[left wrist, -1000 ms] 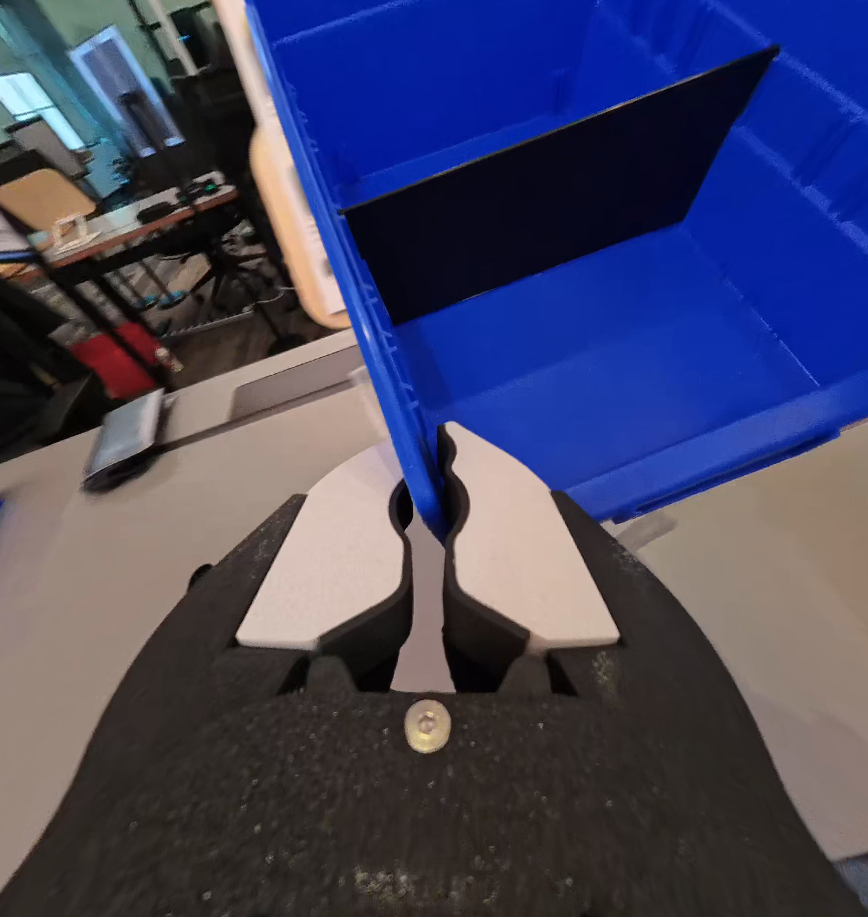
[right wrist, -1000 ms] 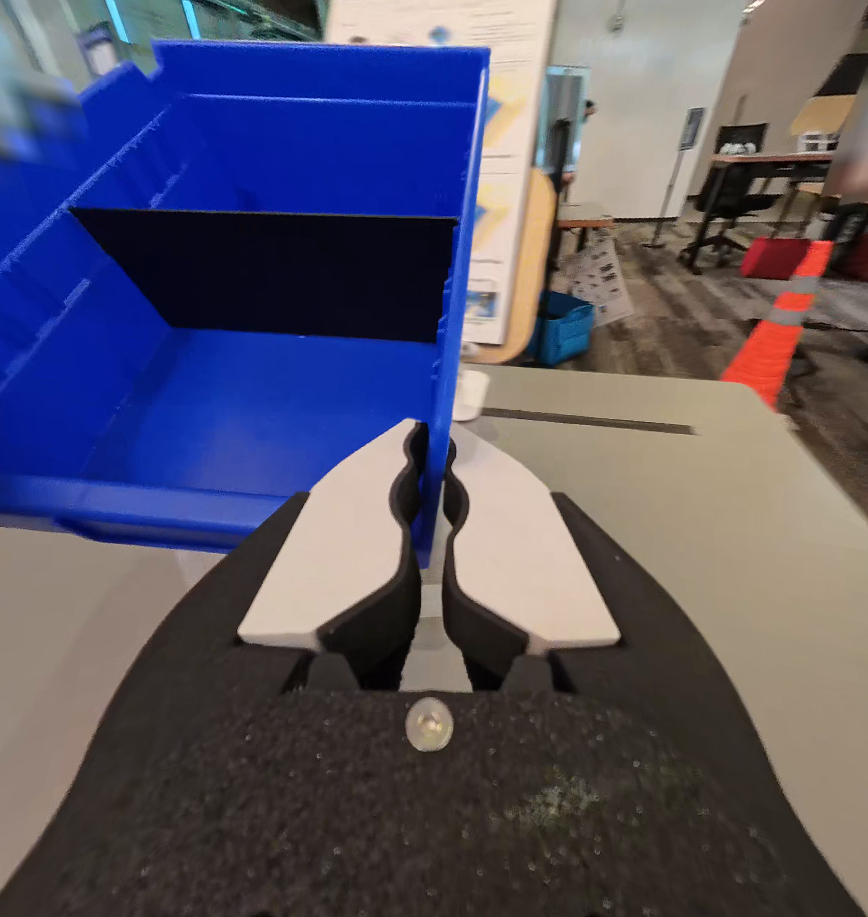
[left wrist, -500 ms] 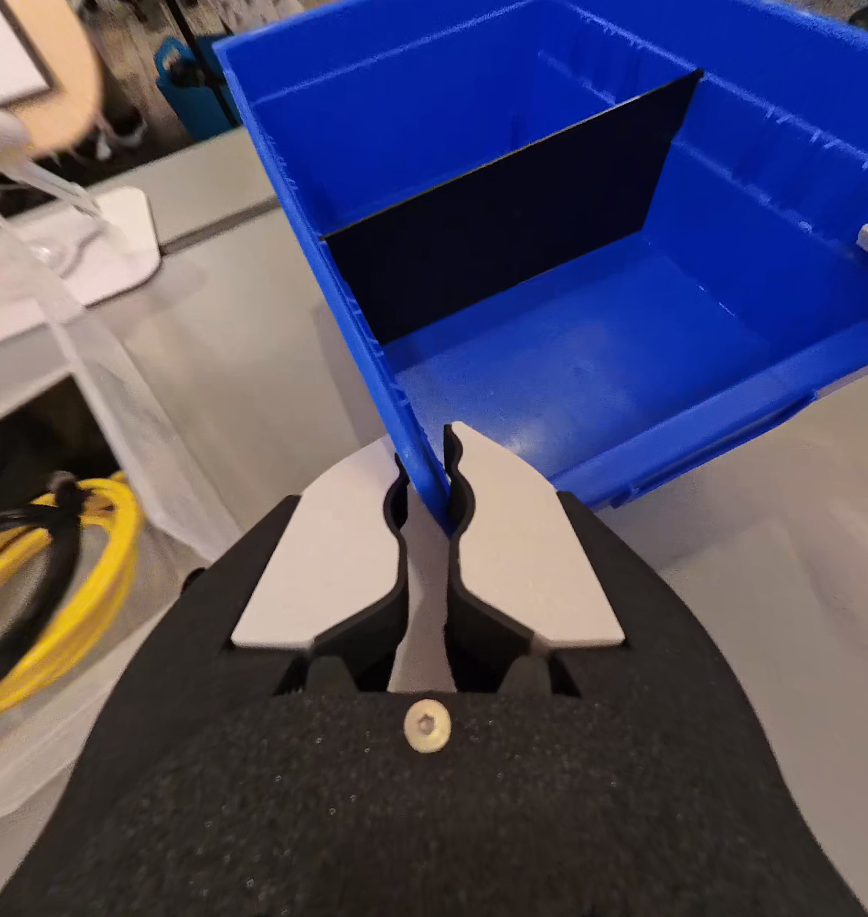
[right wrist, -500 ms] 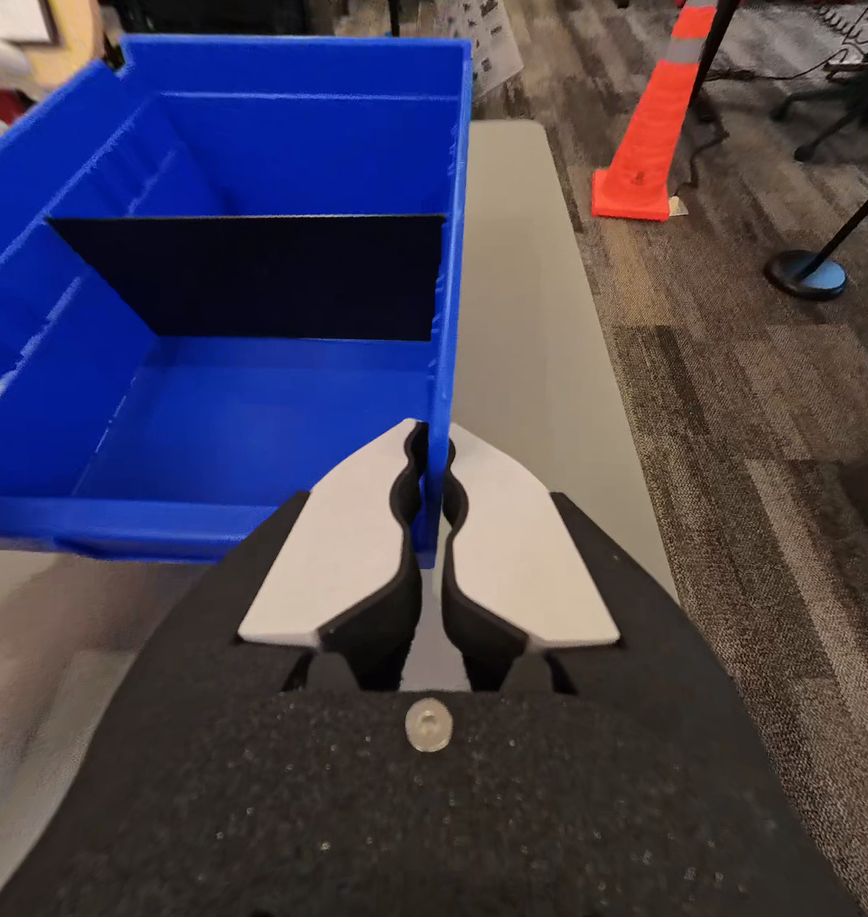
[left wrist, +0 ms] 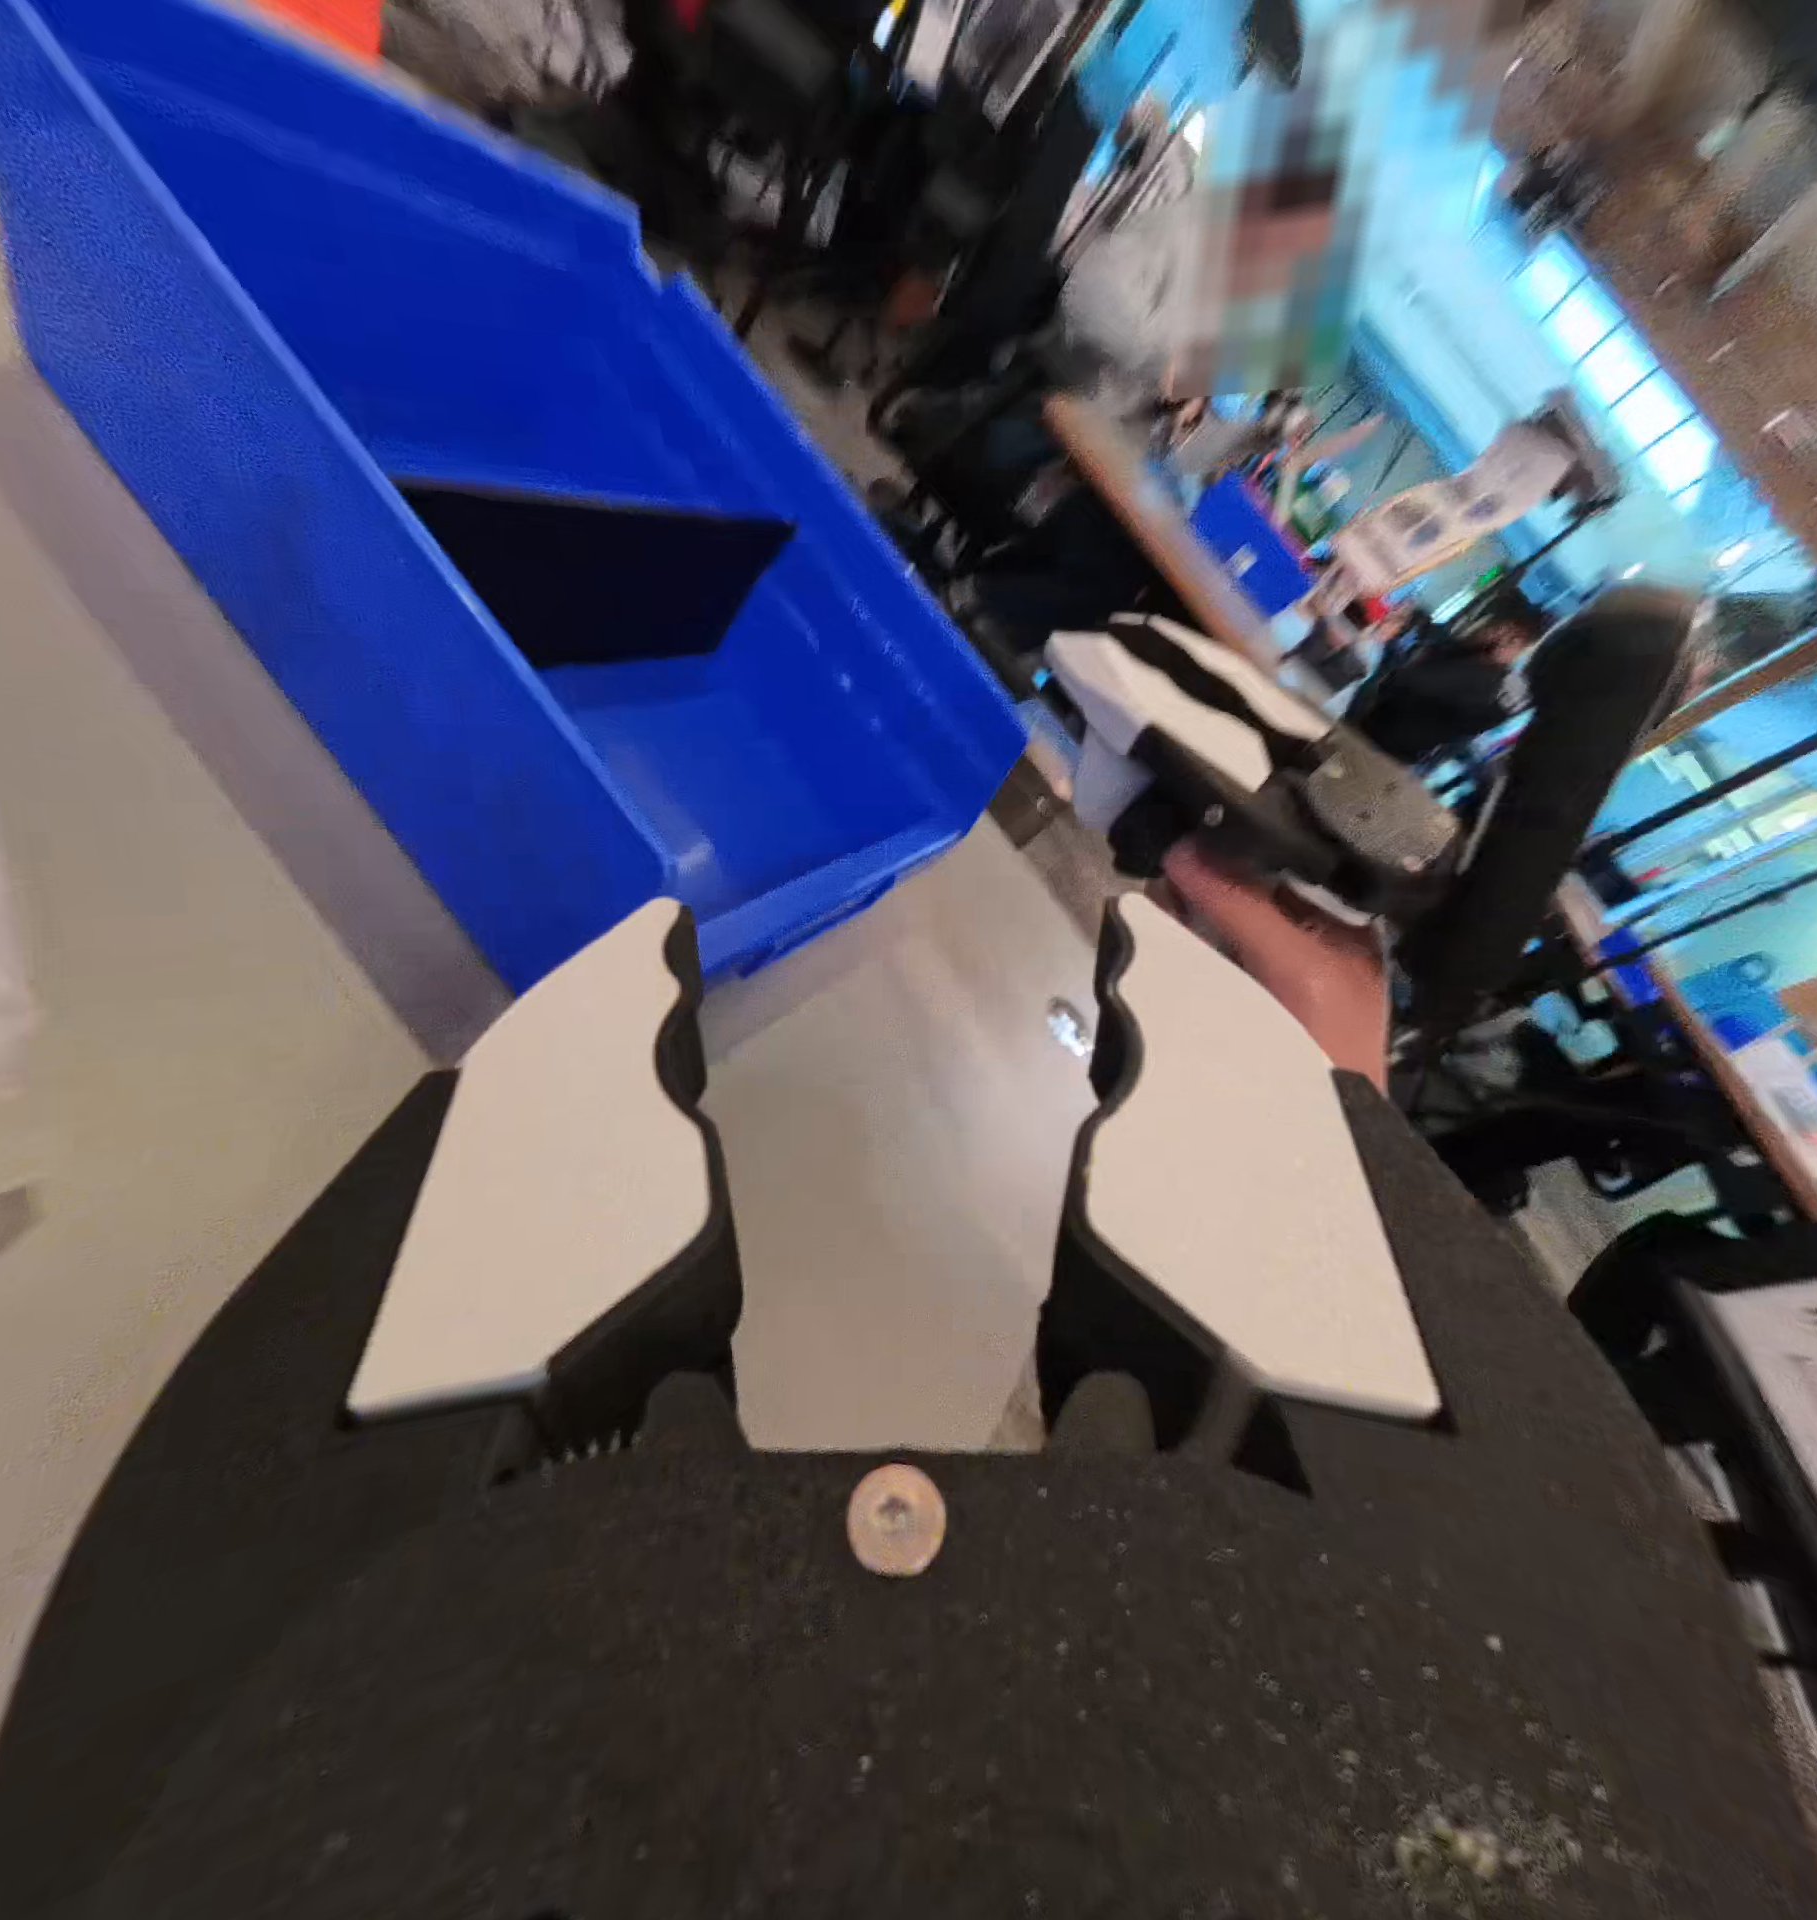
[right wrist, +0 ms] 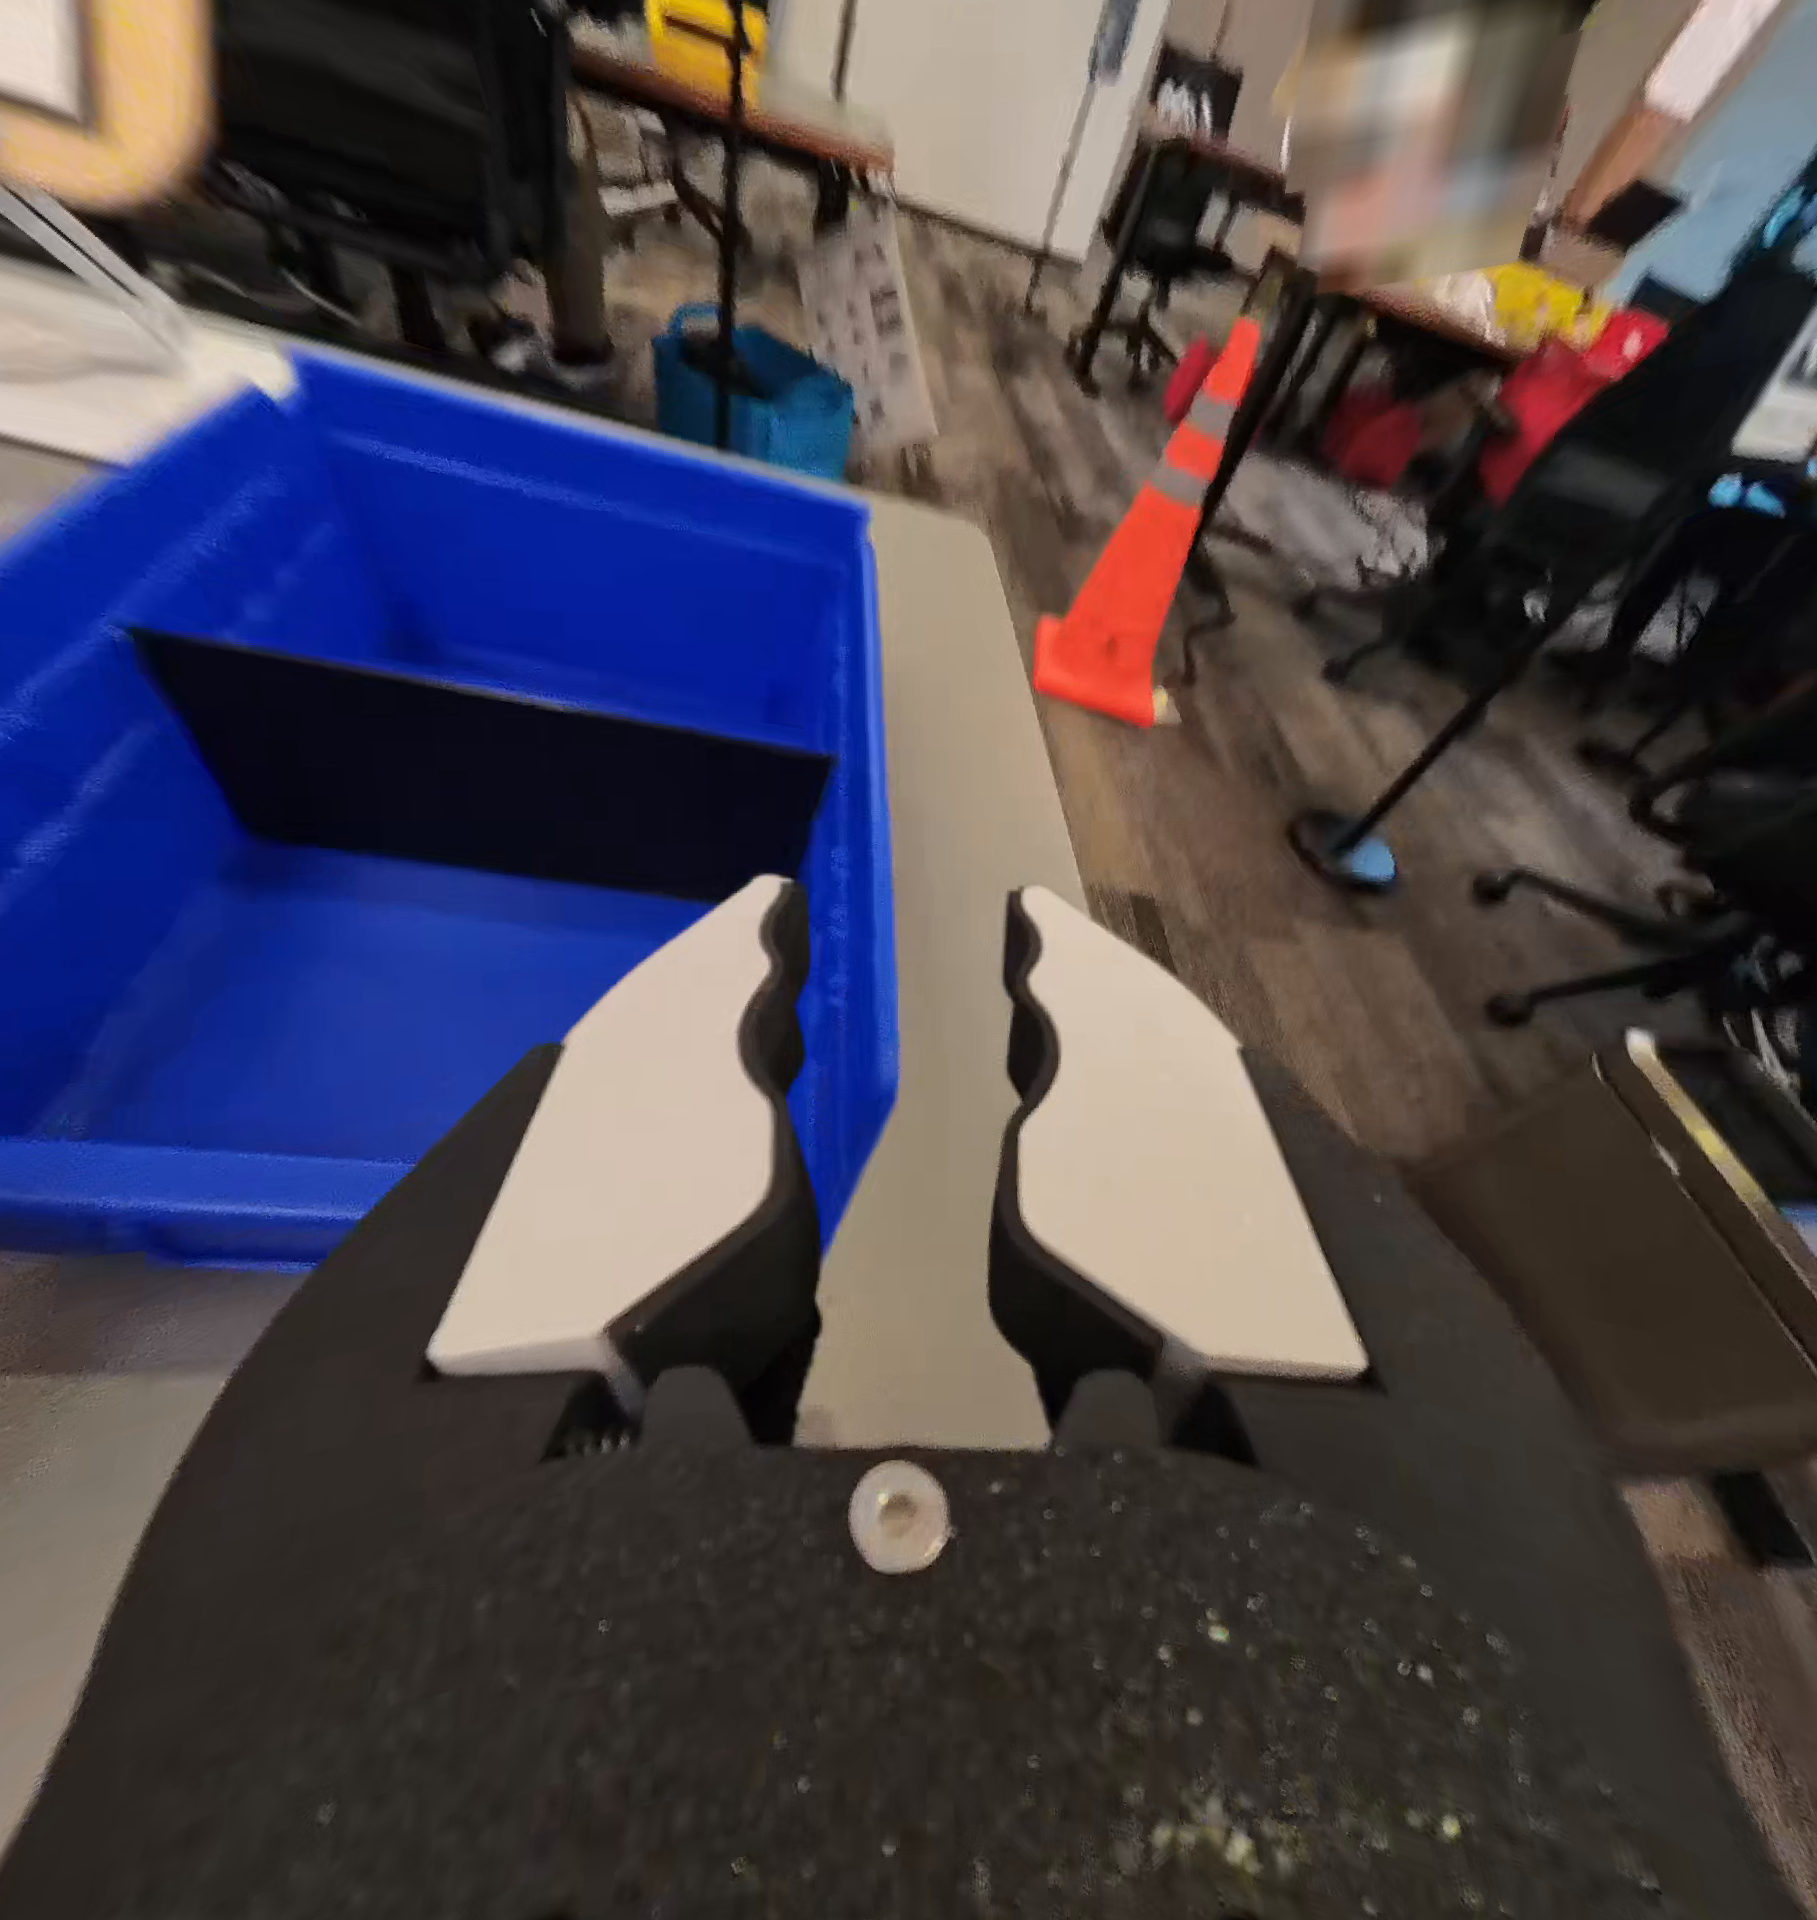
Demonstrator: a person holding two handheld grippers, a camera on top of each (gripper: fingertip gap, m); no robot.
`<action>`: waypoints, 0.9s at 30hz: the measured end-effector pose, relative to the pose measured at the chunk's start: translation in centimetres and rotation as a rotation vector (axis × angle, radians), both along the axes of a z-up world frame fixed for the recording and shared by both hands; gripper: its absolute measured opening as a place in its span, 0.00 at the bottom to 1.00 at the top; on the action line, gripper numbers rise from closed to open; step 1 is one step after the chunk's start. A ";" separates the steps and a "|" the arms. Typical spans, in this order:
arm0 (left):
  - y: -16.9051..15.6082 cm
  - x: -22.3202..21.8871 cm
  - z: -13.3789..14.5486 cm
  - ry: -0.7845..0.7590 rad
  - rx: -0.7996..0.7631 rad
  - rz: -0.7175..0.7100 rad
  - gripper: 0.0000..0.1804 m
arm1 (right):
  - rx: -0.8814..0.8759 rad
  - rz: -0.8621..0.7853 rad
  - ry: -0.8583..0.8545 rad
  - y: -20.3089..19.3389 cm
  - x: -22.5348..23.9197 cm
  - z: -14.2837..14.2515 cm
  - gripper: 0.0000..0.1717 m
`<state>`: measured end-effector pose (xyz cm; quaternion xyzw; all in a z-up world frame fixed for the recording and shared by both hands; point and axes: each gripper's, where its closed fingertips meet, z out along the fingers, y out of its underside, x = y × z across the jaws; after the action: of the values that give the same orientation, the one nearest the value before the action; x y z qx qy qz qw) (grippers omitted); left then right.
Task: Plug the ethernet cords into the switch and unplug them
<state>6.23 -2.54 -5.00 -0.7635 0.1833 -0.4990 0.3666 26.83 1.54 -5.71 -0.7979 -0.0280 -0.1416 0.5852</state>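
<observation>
A: Grippers?
B: Left gripper (left wrist: 896, 925) spread wide, nothing between the pads. Right gripper (right wrist: 906, 914) parted too – bin (right wrist: 468, 582) wall beside its left pad, not pinched.
A: Cords, switch?
B: Can't tell – neither shows. Bin sits on the table (right wrist: 935, 665).

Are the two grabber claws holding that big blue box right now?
No. Both are open and holding nothing: the left gripper is clear of the blue bin, and the right gripper only straddles its side wall.

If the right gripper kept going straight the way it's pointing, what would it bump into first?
Probably nothing soon: the open right gripper points along the bare table strip beside the blue bin, though its left fingertip might graze the bin wall.
</observation>
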 end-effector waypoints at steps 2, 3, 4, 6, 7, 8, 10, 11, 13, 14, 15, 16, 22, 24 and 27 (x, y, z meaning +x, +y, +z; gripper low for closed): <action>0.6 -4.9 2.2 -0.007 0.055 0.060 0.42 | 0.040 0.098 0.022 -0.7 -2.7 2.2 0.24; 1.2 -7.8 3.0 0.022 0.100 0.107 0.43 | 0.048 0.163 0.045 -1.0 -4.5 3.1 0.26; 2.0 -11.0 3.6 0.060 0.157 0.170 0.42 | 0.055 0.222 0.074 -1.2 -6.4 3.9 0.29; 3.8 -17.8 4.0 0.180 0.274 0.336 0.42 | 0.068 0.325 0.160 -1.4 -10.4 5.3 0.31; 4.6 -21.2 3.6 0.250 0.321 0.425 0.42 | 0.077 0.387 0.223 -1.4 -12.8 5.9 0.32; 5.3 -24.4 2.6 0.324 0.350 0.510 0.41 | 0.086 0.449 0.293 -1.3 -15.4 6.3 0.34; 6.3 -28.6 -0.5 0.445 0.331 0.600 0.44 | 0.076 0.554 0.428 -1.0 -20.3 6.1 0.36; 6.5 -29.3 -2.4 0.465 0.287 0.602 0.44 | 0.061 0.594 0.484 -0.6 -22.6 5.6 0.38; 6.8 -28.9 -5.5 0.447 0.194 0.564 0.44 | 0.000 0.632 0.556 0.6 -26.8 3.5 0.43; 7.0 -28.3 -6.6 0.444 0.162 0.541 0.44 | -0.055 0.632 0.566 1.3 -28.5 2.0 0.43; 7.4 -27.5 -7.4 0.461 0.152 0.521 0.44 | -0.116 0.612 0.575 2.0 -29.7 0.3 0.43; 8.0 -27.1 -8.0 0.504 0.159 0.516 0.43 | -0.165 0.570 0.581 2.9 -30.4 -1.1 0.43; 10.4 -26.6 -9.6 0.611 0.148 0.540 0.24 | -0.272 0.345 0.386 8.1 -30.3 -6.8 0.25; 10.4 -27.8 -9.3 0.622 0.118 0.567 0.11 | -0.306 0.273 0.320 8.7 -29.9 -8.0 0.02; 10.7 -29.8 -9.2 0.675 0.111 0.591 0.07 | -0.328 0.271 0.306 8.2 -31.5 -7.9 0.02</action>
<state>-23.52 8.18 -14.18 -0.8822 0.0932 -0.0855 0.4536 -4.67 9.75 -13.59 -0.8831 -0.0686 0.0669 0.4592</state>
